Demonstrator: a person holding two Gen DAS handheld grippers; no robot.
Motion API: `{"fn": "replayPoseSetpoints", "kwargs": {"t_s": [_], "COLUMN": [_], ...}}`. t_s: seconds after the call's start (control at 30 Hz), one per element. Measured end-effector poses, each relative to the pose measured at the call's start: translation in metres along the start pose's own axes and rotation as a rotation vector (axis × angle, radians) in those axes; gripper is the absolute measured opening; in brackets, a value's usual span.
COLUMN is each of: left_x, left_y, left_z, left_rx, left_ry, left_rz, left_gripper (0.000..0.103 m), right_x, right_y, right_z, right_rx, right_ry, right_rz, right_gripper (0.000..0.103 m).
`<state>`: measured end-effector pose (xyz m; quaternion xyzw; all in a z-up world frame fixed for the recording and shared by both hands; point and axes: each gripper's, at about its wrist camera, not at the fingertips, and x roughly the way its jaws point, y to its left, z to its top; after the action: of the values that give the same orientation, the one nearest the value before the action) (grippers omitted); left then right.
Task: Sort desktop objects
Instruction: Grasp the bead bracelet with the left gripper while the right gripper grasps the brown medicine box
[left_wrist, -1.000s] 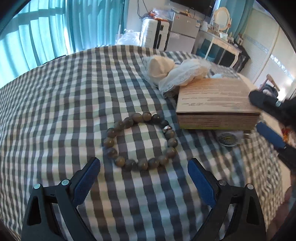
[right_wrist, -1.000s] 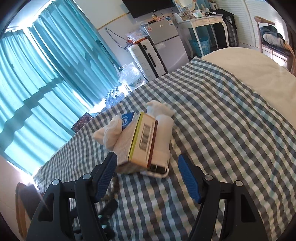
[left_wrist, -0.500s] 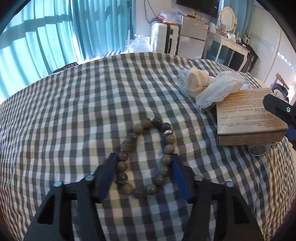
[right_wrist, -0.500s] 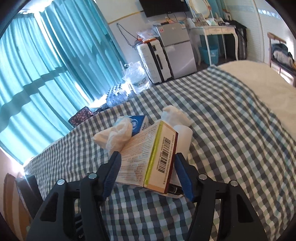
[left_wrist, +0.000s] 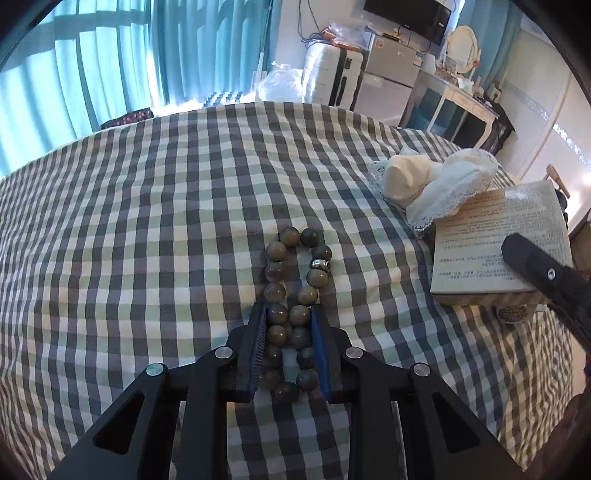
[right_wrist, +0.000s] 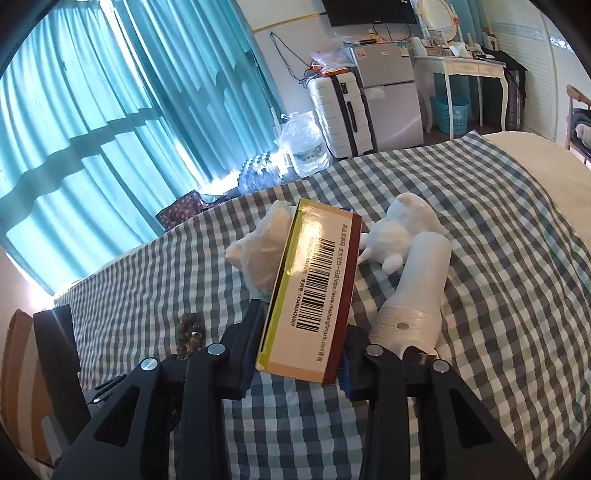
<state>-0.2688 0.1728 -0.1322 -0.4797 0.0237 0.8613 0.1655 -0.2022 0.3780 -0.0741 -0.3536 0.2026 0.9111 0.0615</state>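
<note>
Left wrist view: my left gripper (left_wrist: 288, 347) is closing on the bead bracelet (left_wrist: 293, 306), blue pads against both sides of its near half, loop squeezed into a narrow oval; far half with the silver bead sticks out past my fingertips. It lies on the checked bedspread (left_wrist: 147, 229), roughly mid-surface. Toward the right edge: cardboard box (left_wrist: 498, 243) lying flat, cream lace-trimmed cloth bundle (left_wrist: 432, 184) touching its far corner, a small round item half tucked under the box's near edge, too hidden to identify. One finger of my right gripper (left_wrist: 546, 273) shows over the box. Room behind: teal curtains (left_wrist: 92, 74) with daylight through, white suitcase (left_wrist: 328, 77), small fridge (left_wrist: 391, 85), wall TV (left_wrist: 406, 14), white dresser with oval mirror (left_wrist: 461, 40). Right wrist view: my right gripper (right_wrist: 299, 350) is closing on the same box (right_wrist: 314, 288), barcode side facing the camera, pads on its two long sides, near end between my fingers. White bottle (right_wrist: 413, 295) lies just beside the box on the right, touching my right finger; white cloth lumps past the box on both sides. Bracelet (right_wrist: 192, 328) and left gripper's body sit toward the left edge. Bare cream mattress (right_wrist: 546, 158) at the far right corner. Same curtains, suitcase, fridge, plus a bagged water jug (right_wrist: 303, 144) on the floor and a blue basket (right_wrist: 454, 114) under the dresser.
</note>
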Motion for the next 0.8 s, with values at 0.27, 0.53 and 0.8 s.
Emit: {"fn": "replayPoseSetpoints", "kwargs": {"t_s": [0.27,0.53,0.8], "left_x": [-0.033,-0.077,-0.063], "left_y": [0.006,0.015,0.009], "left_z": [-0.001,-0.021,-0.034], "left_rx": [-0.041,-0.040,-0.119], "left_ry": [-0.015,-0.009,0.056], "left_rz": [-0.014,-0.036,-0.064], "left_gripper": [0.014,0.003,0.059], "right_x": [-0.019,-0.059,-0.085], "right_y": [0.007,0.024,0.023], "right_z": [-0.011,-0.027,-0.033], "right_rx": [-0.020,-0.057,-0.034], "right_ry": [0.003,-0.009,-0.034], "right_rz": [-0.007,-0.002,0.016], "right_gripper": [0.032,0.029,0.029]}}
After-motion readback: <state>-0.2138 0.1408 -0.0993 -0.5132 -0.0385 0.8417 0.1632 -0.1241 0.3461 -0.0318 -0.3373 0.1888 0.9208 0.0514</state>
